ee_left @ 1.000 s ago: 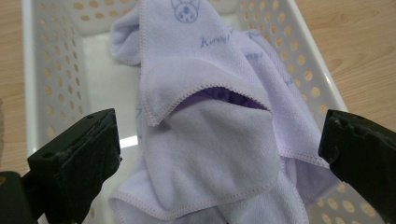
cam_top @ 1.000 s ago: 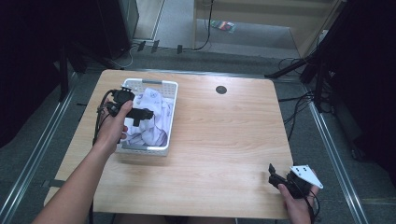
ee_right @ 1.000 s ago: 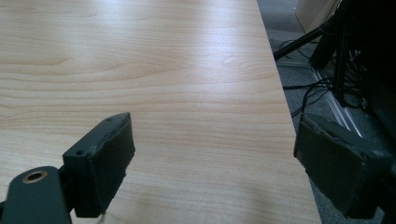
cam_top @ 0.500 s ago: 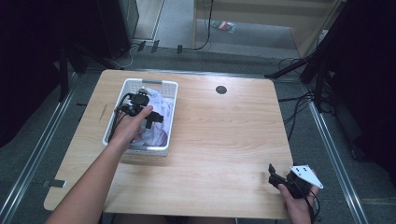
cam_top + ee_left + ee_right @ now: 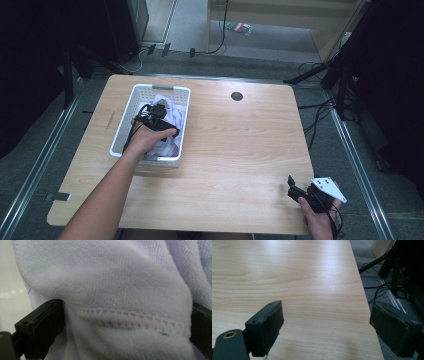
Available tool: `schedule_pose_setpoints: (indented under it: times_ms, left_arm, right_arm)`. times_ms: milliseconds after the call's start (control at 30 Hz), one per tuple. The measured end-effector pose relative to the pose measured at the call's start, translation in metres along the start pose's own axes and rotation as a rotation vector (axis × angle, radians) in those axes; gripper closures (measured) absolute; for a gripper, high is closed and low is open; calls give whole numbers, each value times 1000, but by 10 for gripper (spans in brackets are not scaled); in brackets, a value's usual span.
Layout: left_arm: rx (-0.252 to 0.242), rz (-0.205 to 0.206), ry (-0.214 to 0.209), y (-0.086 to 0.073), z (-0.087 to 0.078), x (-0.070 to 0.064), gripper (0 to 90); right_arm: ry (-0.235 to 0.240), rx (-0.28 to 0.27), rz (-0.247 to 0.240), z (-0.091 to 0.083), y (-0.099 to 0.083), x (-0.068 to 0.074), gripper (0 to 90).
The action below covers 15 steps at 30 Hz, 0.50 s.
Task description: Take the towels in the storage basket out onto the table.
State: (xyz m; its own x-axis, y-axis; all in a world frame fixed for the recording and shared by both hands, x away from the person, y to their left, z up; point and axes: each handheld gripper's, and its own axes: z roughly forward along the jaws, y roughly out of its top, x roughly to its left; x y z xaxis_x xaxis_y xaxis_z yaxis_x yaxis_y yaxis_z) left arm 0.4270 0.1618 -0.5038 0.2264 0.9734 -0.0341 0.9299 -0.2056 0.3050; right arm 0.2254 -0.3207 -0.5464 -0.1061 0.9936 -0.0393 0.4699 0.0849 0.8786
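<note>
From above, the left tool [image 5: 159, 120] is sunk in the white basket [image 5: 131, 100] at the counter's [image 5: 240, 150] left, its jaws hidden by the hand. Its own view shows them spread wide around a fold of pale lilac towel [image 5: 117, 290], touching both pads, not clenched. The right tool [image 5: 295, 187] hovers released at the counter's near right corner. Grey floor, cables around.
</note>
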Motion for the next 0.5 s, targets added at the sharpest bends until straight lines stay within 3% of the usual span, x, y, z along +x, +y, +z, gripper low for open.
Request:
schedule_pose_setpoints:
  times_ms: [300, 367, 500]
  left_arm:
    - [-5, 33, 4, -2, 5, 0, 24]
    - [-9, 37, 2, -3, 3, 1, 80]
    - [-26, 59, -20, -4, -2, 3, 280]
  right_arm:
    - [1, 5, 4, 0, 0, 0, 119]
    - [1, 5, 3, 0, 0, 0, 120]
    - [-1, 6, 3, 0, 0, 0, 121]
